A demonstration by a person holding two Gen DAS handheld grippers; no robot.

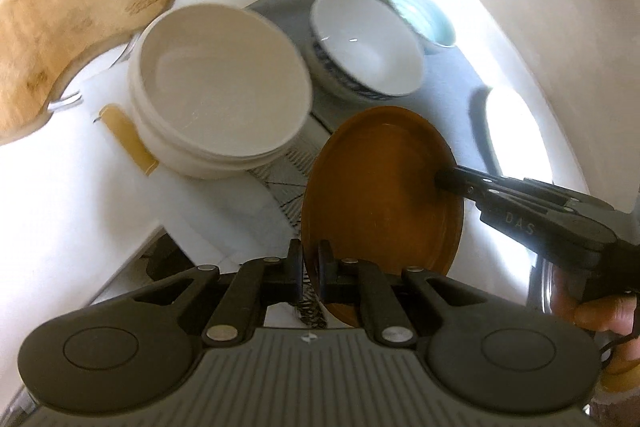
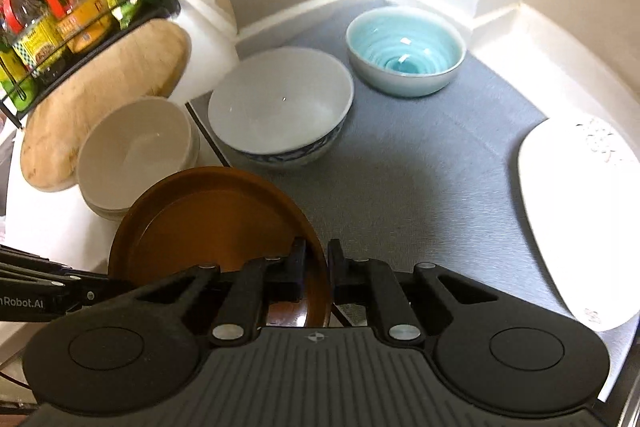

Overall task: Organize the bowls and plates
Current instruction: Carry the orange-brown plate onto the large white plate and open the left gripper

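A brown plate [image 1: 380, 187] hangs tilted above the counter, gripped at two spots on its rim. My left gripper [image 1: 310, 263] is shut on its near edge. From the right, my right gripper [image 1: 440, 181] pinches the far rim. In the right wrist view the brown plate [image 2: 208, 219] sits at lower left with my right gripper [image 2: 318, 267] shut on its rim, and the left gripper's fingers [image 2: 72, 287] reach in from the left edge. A stack of cream bowls [image 1: 216, 87] [image 2: 136, 147], a white bowl with blue pattern [image 1: 366, 43] [image 2: 280, 107] and a turquoise bowl [image 1: 424, 15] [image 2: 404, 47] stand behind.
A grey mat [image 2: 420, 167] covers the counter corner, with a white oval platter [image 2: 580, 219] at right. A round wooden board [image 2: 100, 95] [image 1: 72, 7] leans at left, below a black rack of bottles and packets [image 2: 60, 7]. A person's hand [image 1: 596, 311] holds the right gripper.
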